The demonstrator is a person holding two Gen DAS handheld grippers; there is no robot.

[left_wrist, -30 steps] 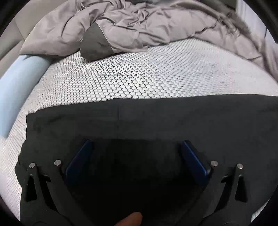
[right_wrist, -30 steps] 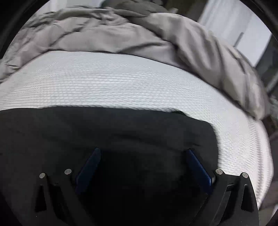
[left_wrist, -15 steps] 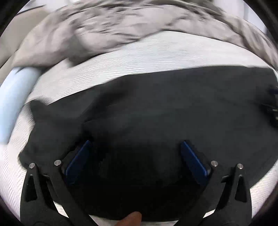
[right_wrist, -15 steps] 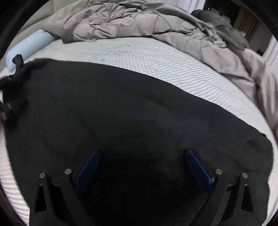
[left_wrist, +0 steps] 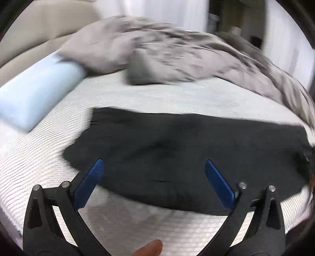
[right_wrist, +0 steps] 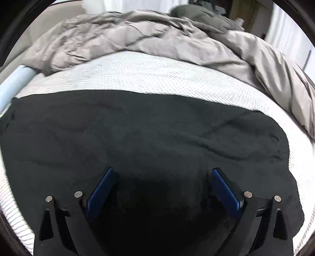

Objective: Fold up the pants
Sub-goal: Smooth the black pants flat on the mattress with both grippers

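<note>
The black pants (right_wrist: 149, 137) lie spread flat across the middle of both my views, a wide dark band on the white textured mattress (left_wrist: 157, 98); in the right wrist view they fill the lower half of the frame, with soft wrinkles toward the right end. My left gripper (left_wrist: 152, 167) is spread wide and holds nothing, its blue pads (left_wrist: 89, 184) poised over the near edge of the cloth with bare mattress showing below them, and a fingertip (left_wrist: 149, 249) of mine peeks in at the bottom of that frame. My right gripper (right_wrist: 162, 175) is also wide apart and empty, hanging over the dark fabric; I cannot tell whether it touches the cloth. Beyond the pants a strip of mattress runs across, then a crumpled grey duvet (right_wrist: 147, 37) heaped along the top of both frames and trailing down the right side. A pale blue bolster pillow (left_wrist: 37, 92) sits at the left of the left wrist view, beside a beige upholstered headboard (left_wrist: 39, 27) in the upper left. White curtains (left_wrist: 163, 11) and dim furniture show at the top, blurred.
</note>
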